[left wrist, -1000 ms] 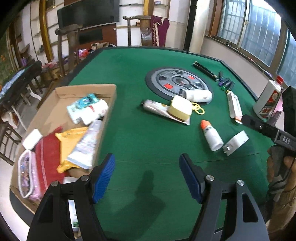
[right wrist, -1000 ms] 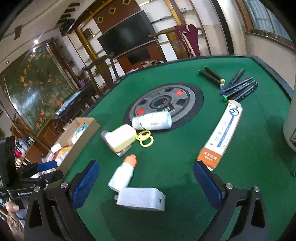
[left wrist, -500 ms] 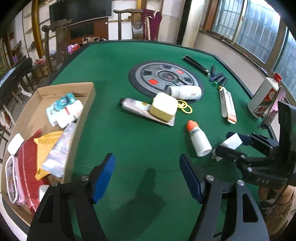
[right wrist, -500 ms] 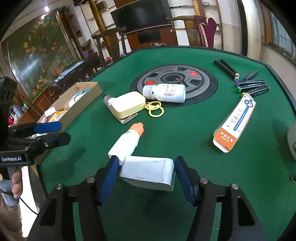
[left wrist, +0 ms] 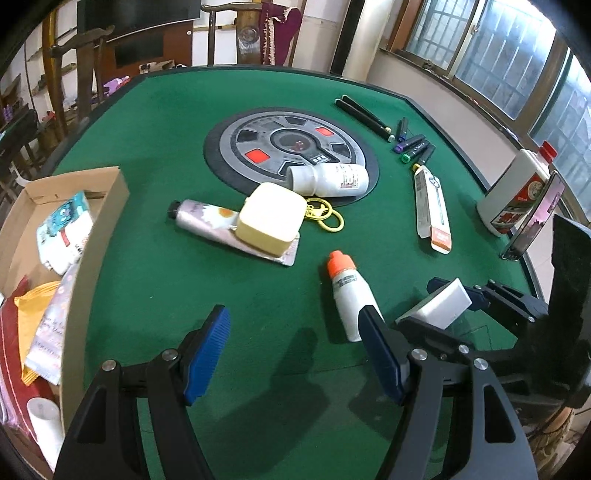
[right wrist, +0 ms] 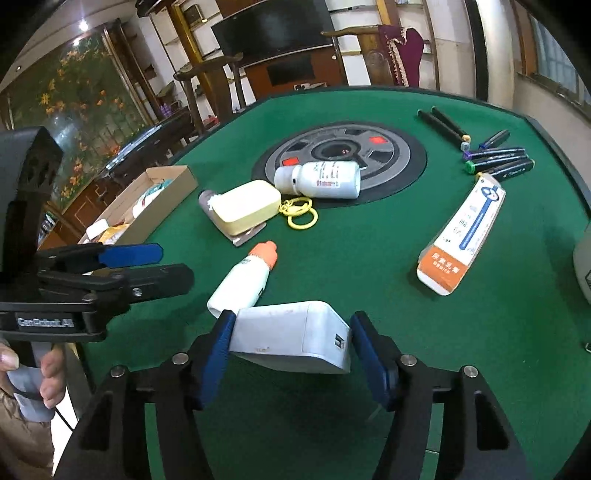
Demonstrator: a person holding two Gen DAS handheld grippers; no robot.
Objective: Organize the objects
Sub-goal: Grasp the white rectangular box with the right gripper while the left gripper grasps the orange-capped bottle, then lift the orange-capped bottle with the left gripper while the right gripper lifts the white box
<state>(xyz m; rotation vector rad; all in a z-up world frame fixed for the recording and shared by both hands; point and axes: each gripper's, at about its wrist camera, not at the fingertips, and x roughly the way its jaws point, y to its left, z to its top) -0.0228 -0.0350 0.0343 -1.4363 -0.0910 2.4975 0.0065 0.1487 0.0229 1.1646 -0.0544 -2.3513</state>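
Right gripper: blue pads clamped on both ends of a white rectangular box, lifted and tilted above the green felt table; jaws easing open slightly. Orange-capped white bottle just beyond at 11 o'clock. Left gripper: jaws apart, nothing between them, above bare felt. Cardboard box, partly filled, at its 9 o'clock.

A round grey dial sits at the centre of the green felt table. Wooden chairs stand at eleven o'clock, a dark television at twelve, barred windows at two.
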